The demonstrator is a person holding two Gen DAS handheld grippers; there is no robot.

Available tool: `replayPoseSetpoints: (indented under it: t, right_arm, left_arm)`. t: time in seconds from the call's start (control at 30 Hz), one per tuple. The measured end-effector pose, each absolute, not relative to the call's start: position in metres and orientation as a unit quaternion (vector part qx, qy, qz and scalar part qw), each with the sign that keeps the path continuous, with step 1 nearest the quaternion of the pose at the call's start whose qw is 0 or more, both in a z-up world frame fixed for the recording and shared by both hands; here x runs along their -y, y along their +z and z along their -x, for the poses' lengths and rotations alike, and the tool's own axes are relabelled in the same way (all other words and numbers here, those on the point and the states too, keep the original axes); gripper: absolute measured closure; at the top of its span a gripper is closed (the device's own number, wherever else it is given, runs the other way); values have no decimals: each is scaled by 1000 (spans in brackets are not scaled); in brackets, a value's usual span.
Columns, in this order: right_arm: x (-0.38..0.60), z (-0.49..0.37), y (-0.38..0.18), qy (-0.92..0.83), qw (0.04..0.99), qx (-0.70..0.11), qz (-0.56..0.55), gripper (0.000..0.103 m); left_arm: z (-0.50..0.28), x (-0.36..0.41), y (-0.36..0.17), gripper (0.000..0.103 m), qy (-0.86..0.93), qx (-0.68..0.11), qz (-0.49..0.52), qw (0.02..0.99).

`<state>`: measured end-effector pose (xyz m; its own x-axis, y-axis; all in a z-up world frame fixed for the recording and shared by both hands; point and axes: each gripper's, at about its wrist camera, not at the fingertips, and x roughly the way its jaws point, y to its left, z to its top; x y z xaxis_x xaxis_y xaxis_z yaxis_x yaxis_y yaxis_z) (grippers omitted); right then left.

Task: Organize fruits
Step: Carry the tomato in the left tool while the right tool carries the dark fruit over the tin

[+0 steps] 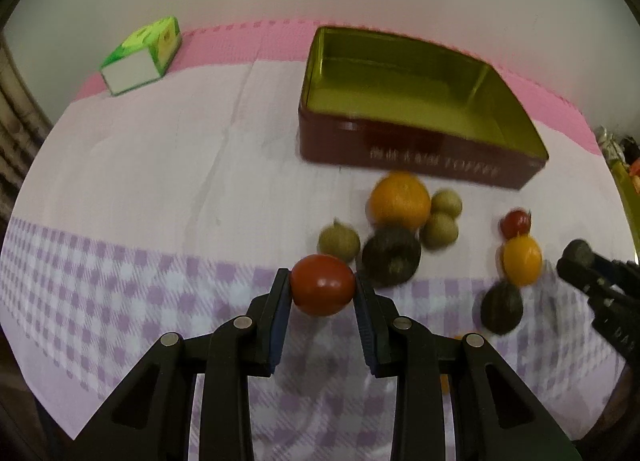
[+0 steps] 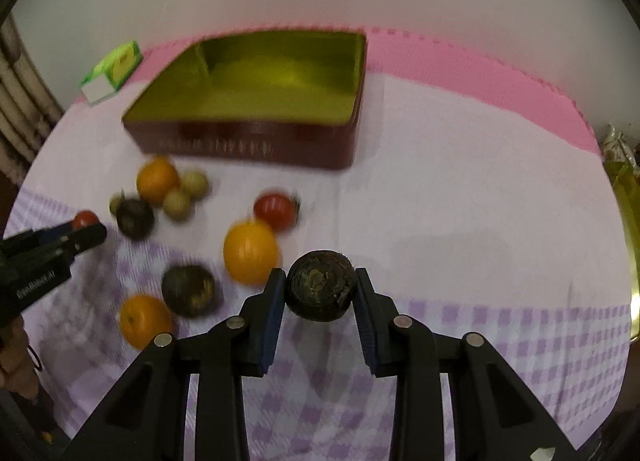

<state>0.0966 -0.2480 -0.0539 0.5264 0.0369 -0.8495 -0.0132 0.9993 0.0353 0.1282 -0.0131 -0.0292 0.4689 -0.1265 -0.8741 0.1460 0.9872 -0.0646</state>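
Your left gripper (image 1: 322,289) pinches a red tomato (image 1: 322,289) across its middle, in front of the open tin (image 1: 400,145) and left of the fruit pile. It looks smooth, soft-skinned and light, so hold it gently at the widest part; squeeze harder and it may bruise or slip out. Your right gripper (image 2: 321,285) clamps a dark round fruit (image 2: 321,285), in front of the tin's right end. Through the blur it seems rough and firm, so it should grip securely.
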Motion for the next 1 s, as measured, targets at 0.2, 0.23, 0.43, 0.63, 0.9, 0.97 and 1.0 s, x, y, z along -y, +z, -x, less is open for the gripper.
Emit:
replayPoseSetpoints:
  t: [0.2, 0.23, 0.43, 0.63, 0.9, 0.97, 1.0]
  right_arm:
    - [250, -119, -29, 17, 886, -463, -13, 73]
    - [250, -125, -25, 20, 888, -458, -14, 73]
    - [242, -154, -13, 28, 897, -442, -5, 73]
    - [233, -183, -14, 36, 895, -444, -3, 73]
    - [216, -212, -27, 41, 888, -457, 12, 73]
    - [214, -216, -33, 43, 885, -463, 10, 73]
    - [214, -217, -35, 43, 884, -465, 11, 73]
  left_arm:
    - [-151, 12, -12, 71, -89, -488, -6, 868]
    - [-157, 12, -8, 71, -92, -483, -4, 871]
    - [-185, 19, 15, 71, -106, -454, -2, 885]
    - [-222, 28, 15, 71, -116, -455, 1, 883]
    - [-248, 47, -7, 71, -118, -476, -18, 871]
    - [-251, 53, -13, 71, -120, -481, -23, 868]
    - [-251, 55, -16, 71, -121, -483, -27, 867]
